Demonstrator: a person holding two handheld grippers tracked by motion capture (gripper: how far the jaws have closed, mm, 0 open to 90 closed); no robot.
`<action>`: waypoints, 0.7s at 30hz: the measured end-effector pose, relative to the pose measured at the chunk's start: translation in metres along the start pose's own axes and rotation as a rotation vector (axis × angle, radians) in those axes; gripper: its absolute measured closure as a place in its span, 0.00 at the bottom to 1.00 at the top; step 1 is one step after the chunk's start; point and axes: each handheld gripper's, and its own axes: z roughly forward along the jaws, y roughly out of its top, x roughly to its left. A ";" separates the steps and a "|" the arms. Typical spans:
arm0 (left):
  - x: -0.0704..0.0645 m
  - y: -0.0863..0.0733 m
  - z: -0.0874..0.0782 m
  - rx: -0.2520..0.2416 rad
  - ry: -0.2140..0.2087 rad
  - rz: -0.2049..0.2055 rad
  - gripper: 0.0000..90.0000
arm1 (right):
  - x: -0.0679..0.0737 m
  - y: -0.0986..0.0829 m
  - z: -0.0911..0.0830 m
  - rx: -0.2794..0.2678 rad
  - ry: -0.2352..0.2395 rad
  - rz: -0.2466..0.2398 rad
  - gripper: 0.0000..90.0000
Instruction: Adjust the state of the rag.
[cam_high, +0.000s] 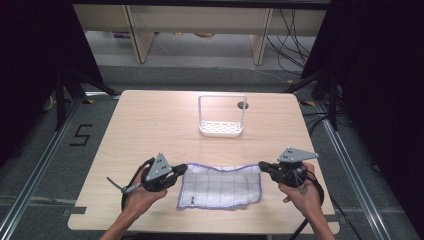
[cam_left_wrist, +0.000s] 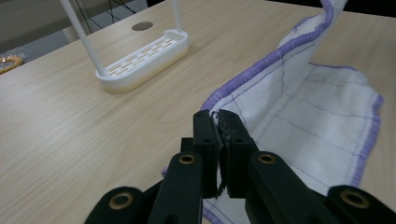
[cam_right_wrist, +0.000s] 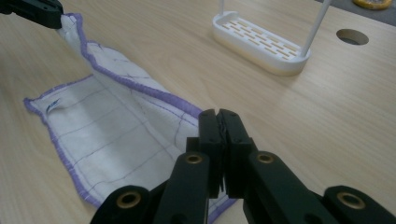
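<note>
Left gripper (cam_high: 183, 170) and right gripper (cam_high: 262, 165) pinch the cloth's (cam_high: 220, 187) far corners; rack (cam_high: 221, 129) well apart.

My two hand-held tools: black bodies, grey plates

I see each tool, left tool (cam_high: 181, 171) and right tool (cam_high: 263, 165), topped by a grey three-cornered plate with dark dots; black jaws carry brass-coloured rivets, black cables trail back, and my forearms are bare, no sleeves.

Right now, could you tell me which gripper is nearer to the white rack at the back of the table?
Roughly equal, perhaps the right. The left gripper grips the cloth at its near-left corner; the right gripper grips its right corner; the white rack stands beyond, between them.
</note>
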 end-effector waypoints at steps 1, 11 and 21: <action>-0.003 -0.001 -0.002 -0.004 -0.003 0.006 0.95 | 0.003 -0.003 -0.003 -0.007 -0.014 0.002 0.99; -0.024 -0.036 -0.004 0.099 -0.058 0.050 0.95 | 0.021 -0.035 0.000 0.054 0.036 -0.005 0.99; -0.038 -0.051 -0.006 0.174 -0.105 0.041 0.74 | 0.035 -0.056 0.002 0.123 0.052 -0.013 0.88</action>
